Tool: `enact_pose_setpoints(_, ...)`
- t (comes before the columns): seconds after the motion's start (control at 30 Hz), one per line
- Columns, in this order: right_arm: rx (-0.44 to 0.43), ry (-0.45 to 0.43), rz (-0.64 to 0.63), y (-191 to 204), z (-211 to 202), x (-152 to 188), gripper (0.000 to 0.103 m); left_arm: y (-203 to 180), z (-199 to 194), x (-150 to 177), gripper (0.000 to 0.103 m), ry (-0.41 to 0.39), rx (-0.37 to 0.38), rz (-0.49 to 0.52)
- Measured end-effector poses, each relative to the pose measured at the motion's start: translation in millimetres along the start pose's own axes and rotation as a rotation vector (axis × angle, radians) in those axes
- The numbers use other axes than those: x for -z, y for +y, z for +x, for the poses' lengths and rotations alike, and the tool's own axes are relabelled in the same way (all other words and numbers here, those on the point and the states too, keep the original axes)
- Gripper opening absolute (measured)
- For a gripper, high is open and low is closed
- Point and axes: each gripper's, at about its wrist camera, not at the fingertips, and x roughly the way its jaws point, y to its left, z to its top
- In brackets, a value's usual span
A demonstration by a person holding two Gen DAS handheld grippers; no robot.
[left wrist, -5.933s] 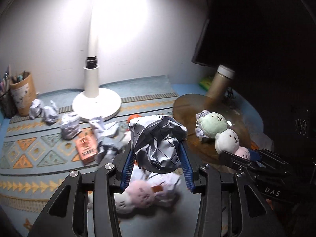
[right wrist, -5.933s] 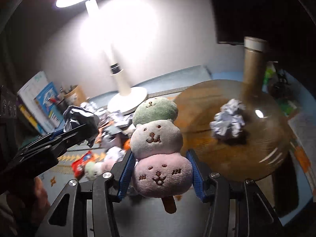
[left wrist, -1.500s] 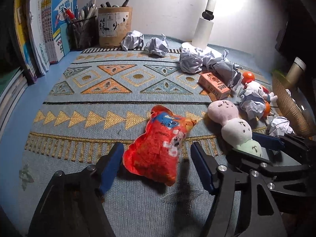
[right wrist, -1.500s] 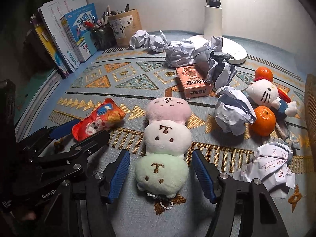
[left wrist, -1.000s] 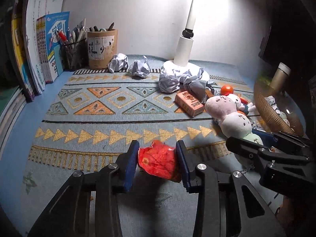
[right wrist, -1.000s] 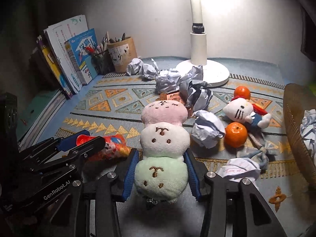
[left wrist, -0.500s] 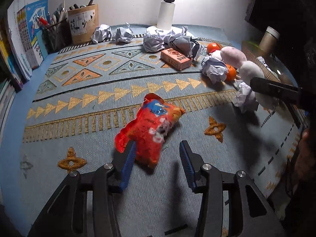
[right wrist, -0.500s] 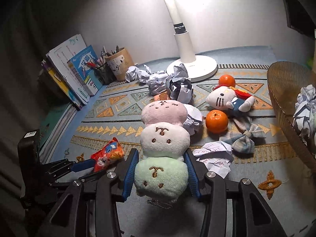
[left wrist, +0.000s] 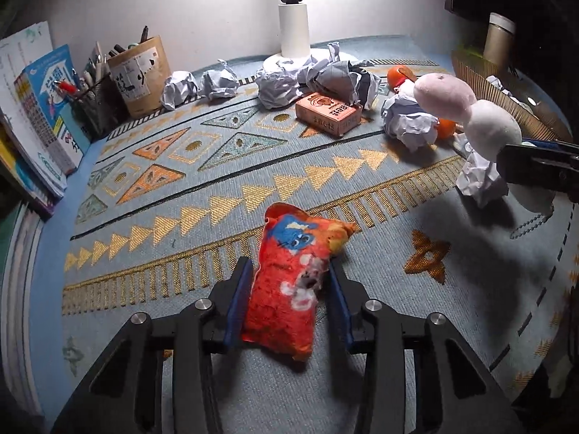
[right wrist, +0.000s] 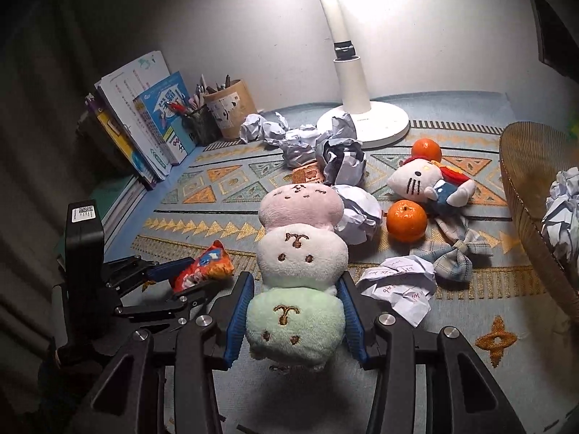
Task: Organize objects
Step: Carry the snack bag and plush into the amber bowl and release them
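Note:
My left gripper (left wrist: 289,289) is shut on a red snack-bag plush (left wrist: 291,282), which lies on the patterned mat (left wrist: 217,181); it also shows in the right wrist view (right wrist: 202,266). My right gripper (right wrist: 295,307) is shut on the green end of a three-ball dango plush (right wrist: 300,249) and holds it above the mat; the plush shows at the right of the left wrist view (left wrist: 466,112). Crumpled paper balls (left wrist: 282,86) lie near the lamp base.
A white lamp (right wrist: 358,108), pen cups (left wrist: 139,76) and books (left wrist: 39,108) stand at the back. An orange box (left wrist: 327,112), two oranges (right wrist: 405,220), a cat plush (right wrist: 427,181), a plaid bow (right wrist: 452,253) and a wicker basket (right wrist: 524,188) lie to the right.
My left gripper has closed on the red snack-bag plush, which it only straddled half a second ago. My right gripper still holds the dango plush.

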Motion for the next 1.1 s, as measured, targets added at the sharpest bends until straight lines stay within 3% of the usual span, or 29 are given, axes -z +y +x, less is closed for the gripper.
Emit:
enact_pose_setpoints(0.13, -0.006, -0.047, 0.032, -9.9, -16.2, -8.2, 0.045, -0.7, -13.9, -13.2, 0.024, -0.023, 0.067, -0.088)
enact_pose_setpoints(0.3, 0.042, -0.170, 0.106, -45.0, -62.4, -22.7, 0.045, -34.1, -48.7, -59.9, 0.024, -0.159, 0.113, -0.055)
enact_pose_setpoints(0.43, 0.198, -0.252, 0.165, -85.5, -99.9, -31.8, 0.045, -75.0, -63.0, -106.2, 0.024, -0.237, 0.210, -0.029)
enact_pose_setpoints(0.53, 0.361, -0.258, 0.205, -118.7, -117.6, -34.8, 0.045, -111.0, -55.9, -139.1, 0.024, -0.235, 0.280, 0.000)
enact_pose_setpoints(0.67, 0.511, -0.247, 0.257, -164.7, -129.0, -33.9, 0.045, -160.6, -33.1, -172.9, 0.024, -0.213, 0.361, 0.029)
enact_pose_setpoints(0.93, 0.635, -0.203, 0.326, -226.4, -128.9, -28.3, 0.046, -229.5, 17.8, -207.8, 0.024, -0.159, 0.410, 0.082)
enact_pose_setpoints(0.97, 0.631, -0.205, 0.331, -231.3, -128.8, -27.5, 0.046, -232.1, 21.4, -208.0, 0.025, -0.165, 0.406, 0.088)
enact_pose_setpoints(1.03, 0.604, -0.198, 0.337, -238.3, -126.4, -27.2, 0.046, -238.5, 25.9, -207.7, 0.043, -0.181, 0.400, 0.115)
enact_pose_setpoints(1.1, 0.593, -0.195, 0.351, -242.7, -124.0, -26.1, 0.049, -243.1, 29.9, -207.1, 0.052, -0.173, 0.379, 0.129)
